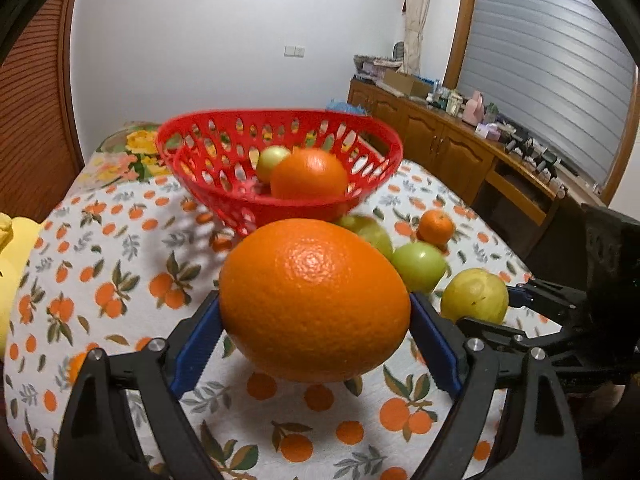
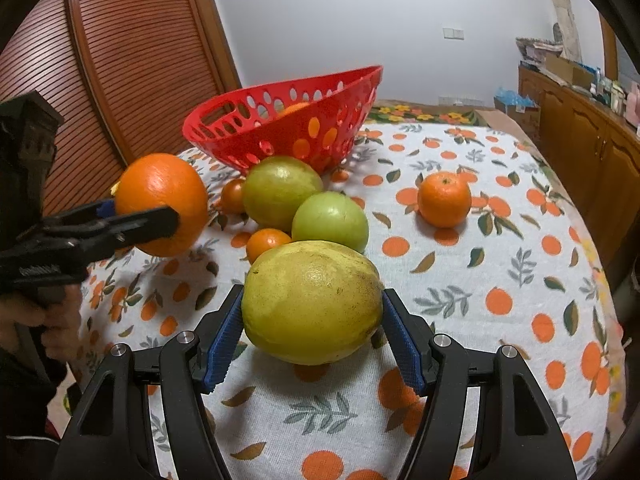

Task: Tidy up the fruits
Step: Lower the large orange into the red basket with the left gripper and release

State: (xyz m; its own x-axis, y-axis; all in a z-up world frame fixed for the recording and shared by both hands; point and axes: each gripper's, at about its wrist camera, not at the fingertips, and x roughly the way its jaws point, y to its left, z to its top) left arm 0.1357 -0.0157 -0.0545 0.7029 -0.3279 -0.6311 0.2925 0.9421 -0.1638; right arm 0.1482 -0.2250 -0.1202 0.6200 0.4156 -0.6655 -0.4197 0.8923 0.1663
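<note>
My left gripper [image 1: 316,332] is shut on a large orange [image 1: 314,300] and holds it above the table; it also shows in the right wrist view [image 2: 162,204]. My right gripper [image 2: 314,336] has its blue pads at both sides of a yellow-green citrus [image 2: 312,302] that rests on the cloth; the right pad stands slightly off it. The red perforated basket [image 1: 372,136] stands behind, holding an orange [image 1: 310,174] and a green fruit [image 1: 270,160]. On the cloth lie a green guava [image 2: 280,192], a green apple [image 2: 330,220] and mandarins [image 2: 444,200], [image 2: 266,242].
The table is covered by a white cloth with an orange print [image 2: 500,264]. A wooden louvred door [image 2: 132,48] is at the left. A wooden sideboard [image 1: 460,148] with clutter runs along the right wall. A yellow object [image 1: 8,264] sits at the table's left edge.
</note>
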